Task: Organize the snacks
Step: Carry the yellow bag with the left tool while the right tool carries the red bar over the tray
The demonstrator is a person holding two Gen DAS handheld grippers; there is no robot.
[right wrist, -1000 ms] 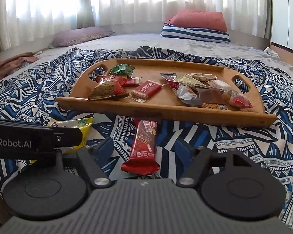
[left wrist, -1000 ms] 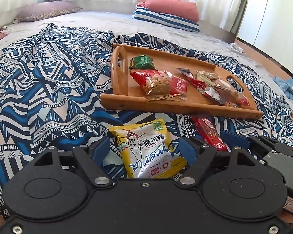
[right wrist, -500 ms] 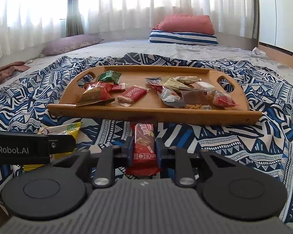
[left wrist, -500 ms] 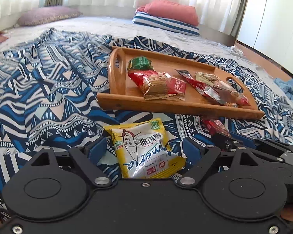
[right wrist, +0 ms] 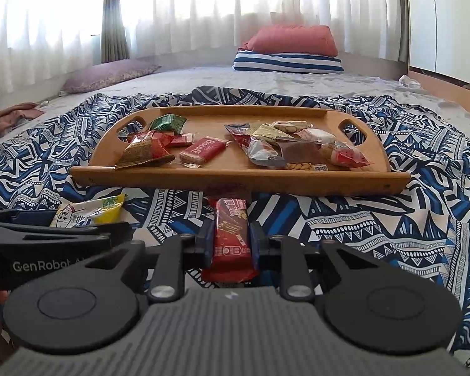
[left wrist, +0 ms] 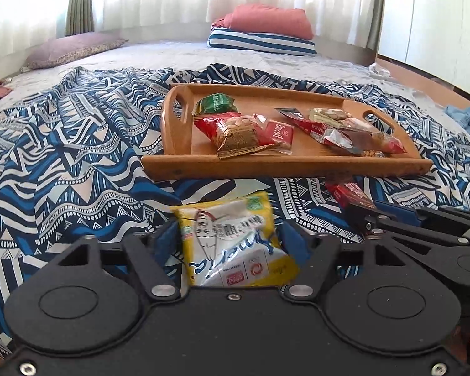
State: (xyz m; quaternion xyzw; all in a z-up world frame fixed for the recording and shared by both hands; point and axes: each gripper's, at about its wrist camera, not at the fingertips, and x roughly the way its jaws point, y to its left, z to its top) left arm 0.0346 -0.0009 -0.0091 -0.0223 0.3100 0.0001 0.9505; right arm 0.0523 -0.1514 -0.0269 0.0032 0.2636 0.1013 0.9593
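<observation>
I see two snack packs outside the tray, both on the blue patterned blanket [right wrist: 376, 228]. My right gripper [right wrist: 231, 244] has its fingers pressed narrow on the first, a red bar pack [right wrist: 230, 235], which lies just in front of the tray's near wall. My left gripper [left wrist: 228, 241] has its blue fingers [left wrist: 167, 238] against both sides of the second, a yellow chips bag [left wrist: 235, 247]; it seems gripped.

There is one wooden tray [right wrist: 241, 181] with two handle holes. Inside, on its left part, I count one green packet [right wrist: 167, 122], one red-and-gold nut bag [right wrist: 147, 152] and one red Biscoff biscuit [right wrist: 203, 150]. On its right part lies a heap of mixed packets [right wrist: 297, 147]; I cannot count them exactly.
</observation>
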